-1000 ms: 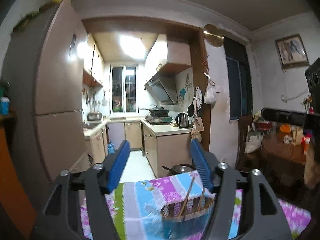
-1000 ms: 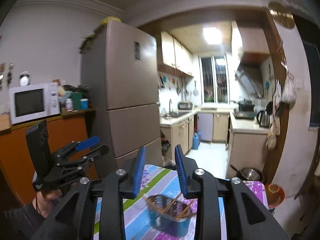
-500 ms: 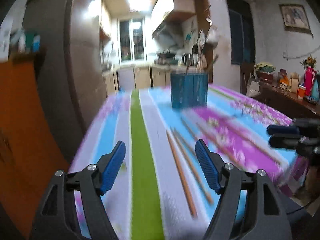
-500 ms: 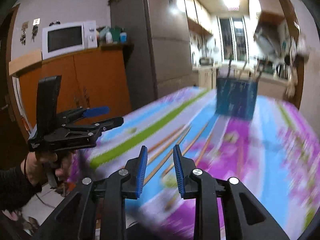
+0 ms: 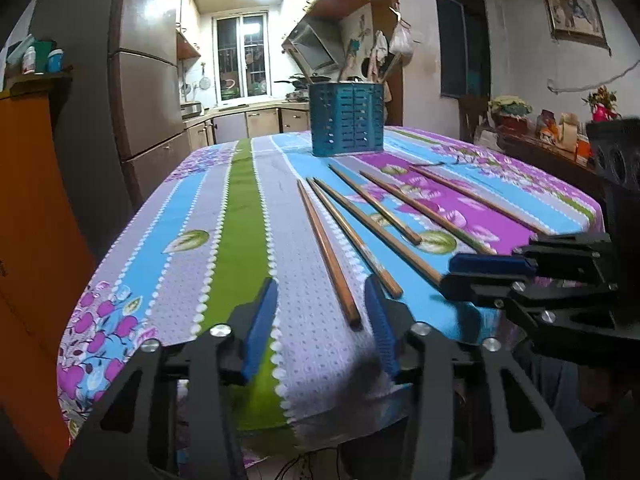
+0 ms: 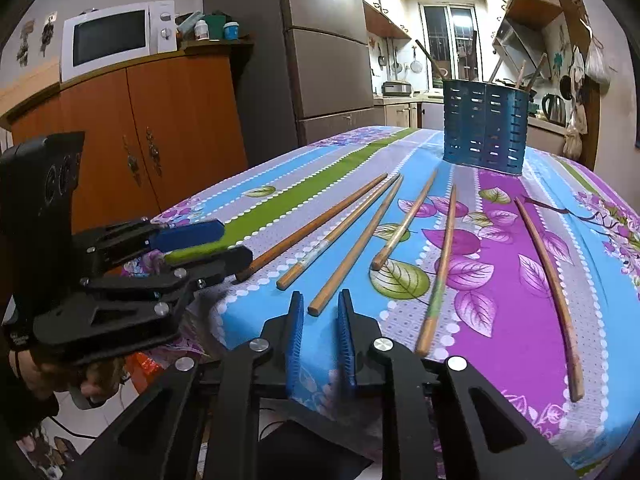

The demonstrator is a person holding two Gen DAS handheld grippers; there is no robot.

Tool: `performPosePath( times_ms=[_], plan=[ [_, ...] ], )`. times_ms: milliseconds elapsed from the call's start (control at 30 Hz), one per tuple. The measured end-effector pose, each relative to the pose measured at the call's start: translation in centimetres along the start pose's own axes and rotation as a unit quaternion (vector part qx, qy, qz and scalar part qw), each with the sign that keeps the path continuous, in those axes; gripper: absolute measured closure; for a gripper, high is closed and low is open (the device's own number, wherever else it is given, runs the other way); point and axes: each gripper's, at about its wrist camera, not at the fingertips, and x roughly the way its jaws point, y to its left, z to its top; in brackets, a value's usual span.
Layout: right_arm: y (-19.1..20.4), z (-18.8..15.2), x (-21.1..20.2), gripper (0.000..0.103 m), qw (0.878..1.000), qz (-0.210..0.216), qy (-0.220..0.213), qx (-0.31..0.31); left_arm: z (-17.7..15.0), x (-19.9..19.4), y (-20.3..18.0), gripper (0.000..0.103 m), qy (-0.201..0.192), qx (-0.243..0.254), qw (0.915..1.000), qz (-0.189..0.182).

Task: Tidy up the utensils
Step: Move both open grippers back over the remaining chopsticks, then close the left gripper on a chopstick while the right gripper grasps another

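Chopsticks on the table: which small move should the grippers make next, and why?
Probably ease the left gripper forward until its closing jaws reach the near end of the leftmost chopstick, then grip it. That end lies just ahead of the jaws, nothing is between them yet, and the blue holder stands at the far side. The right gripper, also closing and empty, faces another chopstick.

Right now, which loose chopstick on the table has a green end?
The fifth chopstick from the left in the right wrist view: its near end is green; the others are plain wood.
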Motion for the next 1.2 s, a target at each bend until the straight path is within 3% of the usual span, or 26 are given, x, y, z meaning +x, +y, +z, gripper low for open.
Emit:
performPosePath(
  times_ms=[200,300,367,1200],
  plan=[
    [0.6,-0.2,0.6,0.089,1.000,-0.021,-0.007,-0.015,-0.8,0.5,-0.8,0.071,0.000,0.005,0.9999,-0.010],
    [0.7,-0.2,0.8,0.090,0.999,-0.031,-0.010,-0.019,-1.0,0.6,-1.2,0.080,-0.005,0.011,0.9999,-0.007],
    [0.6,-0.2,0.6,0.091,0.999,-0.038,-0.011,-0.018,-1.1,0.5,-1.1,0.092,-0.006,0.013,0.9999,0.000],
    [0.5,-1.1,0.7,0.093,0.998,-0.055,-0.033,-0.005,-2.2,0.1,-1.5,0.094,-0.046,0.011,0.9987,0.020]
  ],
)
